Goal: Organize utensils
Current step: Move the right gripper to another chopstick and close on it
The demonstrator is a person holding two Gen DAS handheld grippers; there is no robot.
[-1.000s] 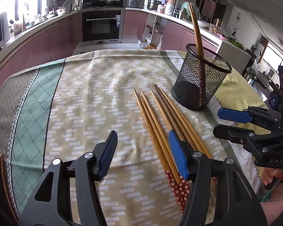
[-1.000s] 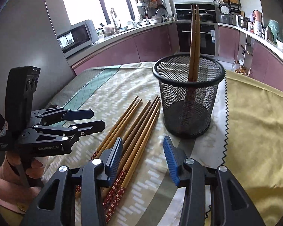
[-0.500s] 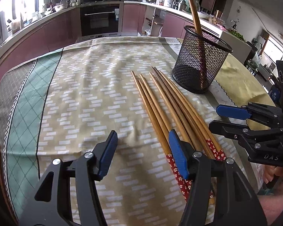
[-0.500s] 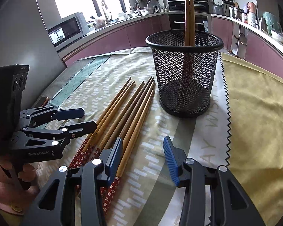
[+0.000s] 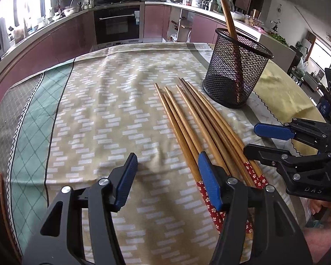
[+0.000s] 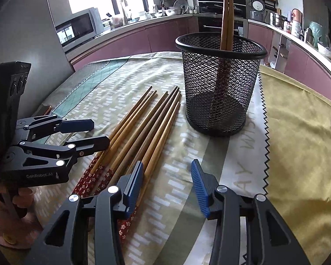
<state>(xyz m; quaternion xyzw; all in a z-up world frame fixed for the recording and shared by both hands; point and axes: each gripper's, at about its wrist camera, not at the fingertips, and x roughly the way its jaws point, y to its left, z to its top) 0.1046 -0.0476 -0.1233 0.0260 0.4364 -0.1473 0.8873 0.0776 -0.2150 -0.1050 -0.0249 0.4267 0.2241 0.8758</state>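
Observation:
Several wooden chopsticks (image 5: pixel 200 121) with red flowered ends lie side by side on the patterned tablecloth; they also show in the right wrist view (image 6: pixel 143 128). A black mesh cup (image 5: pixel 236 75) stands upright beyond their tips and holds two chopsticks (image 5: pixel 226 8); the cup (image 6: pixel 220 84) shows in the right wrist view too. My left gripper (image 5: pixel 167 176) is open and empty, its right finger over the chopsticks' red ends. My right gripper (image 6: pixel 167 178) is open and empty, its left finger over the chopsticks' handle ends. Each gripper shows in the other's view, the right gripper (image 5: pixel 260 141) and the left gripper (image 6: pixel 97 132).
The round table carries a beige patterned cloth (image 5: pixel 103 110) and a yellow cloth (image 6: pixel 302 132) to the right of the cup. Kitchen counters, an oven (image 5: pixel 117 24) and a microwave (image 6: pixel 77 28) ring the room behind.
Both grippers have drawn back and down toward the chopsticks' red ends. The cup and chopsticks have not moved. Both grippers stay open.

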